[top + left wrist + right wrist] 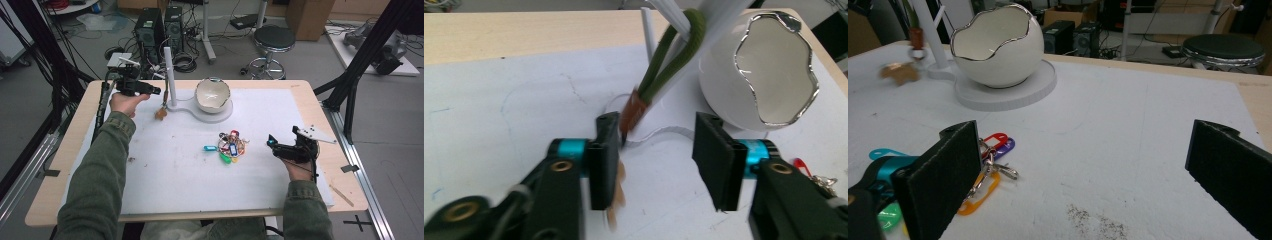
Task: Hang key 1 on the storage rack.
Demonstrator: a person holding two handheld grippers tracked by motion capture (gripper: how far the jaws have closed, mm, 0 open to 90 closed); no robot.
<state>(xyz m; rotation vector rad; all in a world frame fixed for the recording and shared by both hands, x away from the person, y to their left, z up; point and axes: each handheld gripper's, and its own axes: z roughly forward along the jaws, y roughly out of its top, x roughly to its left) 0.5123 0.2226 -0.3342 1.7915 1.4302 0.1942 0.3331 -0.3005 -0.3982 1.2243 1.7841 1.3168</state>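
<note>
A white stand [168, 75] with a thin pole shares its round base with an egg-shaped white bowl [212, 95] with a silver rim. A green strap [674, 55] hangs from the stand's hook and carries a brown tag [633, 111]. Below it dangles a small tan pendant [161, 113], blurred. My left gripper [159, 91] is level with the strap, its jaws [656, 155] apart, and the tag hangs just beyond the tip of one jaw. My right gripper [270, 141] rests open [1083, 185] right of a bunch of coloured key tags [230, 147] on the mat.
A white mat [175, 175] covers most of the wooden table. A thin wooden stick [341, 195] lies near the right front edge. Behind the table stand computer towers [157, 30], a round stool [273, 42] and black frame posts [370, 45].
</note>
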